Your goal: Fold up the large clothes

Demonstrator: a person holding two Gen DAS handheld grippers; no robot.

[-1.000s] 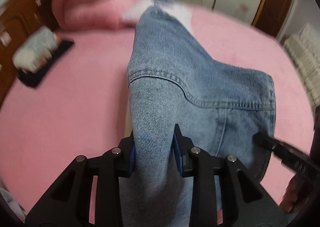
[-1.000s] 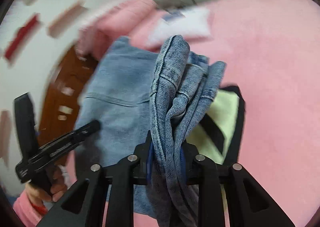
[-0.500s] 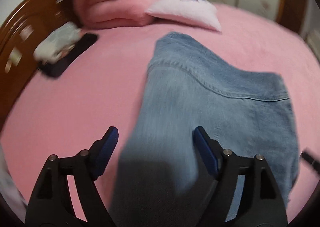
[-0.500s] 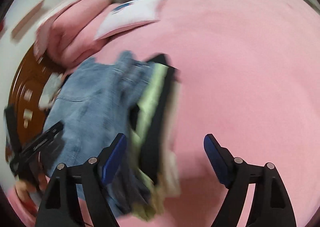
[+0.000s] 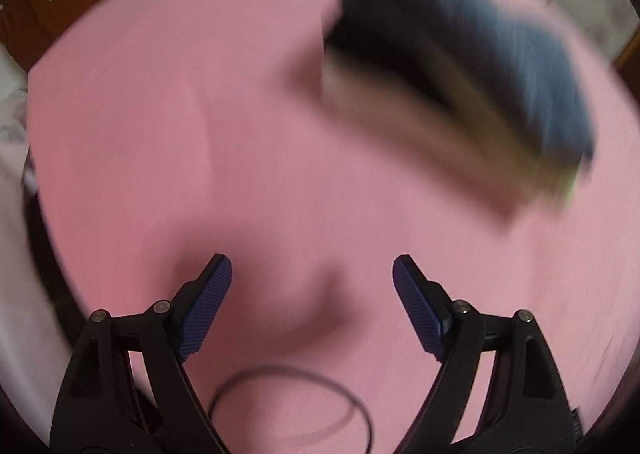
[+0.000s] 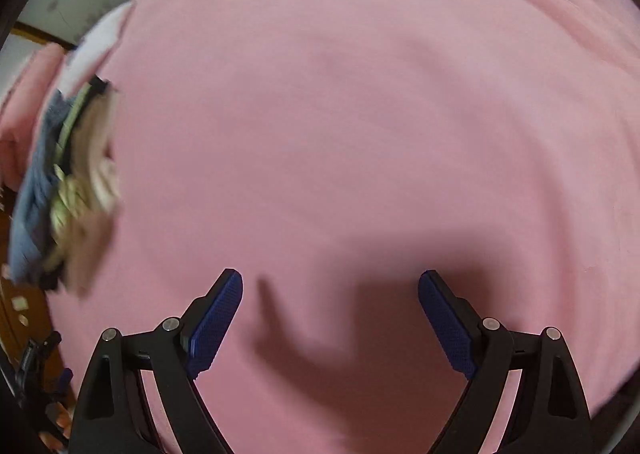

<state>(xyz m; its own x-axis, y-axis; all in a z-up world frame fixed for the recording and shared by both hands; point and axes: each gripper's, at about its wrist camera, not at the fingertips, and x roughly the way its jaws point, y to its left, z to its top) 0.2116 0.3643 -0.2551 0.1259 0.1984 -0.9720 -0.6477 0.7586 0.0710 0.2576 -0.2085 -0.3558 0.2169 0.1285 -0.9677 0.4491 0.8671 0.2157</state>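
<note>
Denim garment (image 5: 500, 66) lies blurred at the upper right atop a stacked pile on the pink bed (image 5: 200, 134); likely heavy, limp, best pinched at a hem. Left gripper (image 5: 312, 286) and right gripper (image 6: 330, 302) both gape, holding nothing.

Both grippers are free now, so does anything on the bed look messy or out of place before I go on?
Mostly tidy. The denim garment lies folded on top of the clothes pile on the pink bedspread, though blur hides whether edges line up. One oddity: a thin cable loops across the bedspread just below the open left gripper.
</note>
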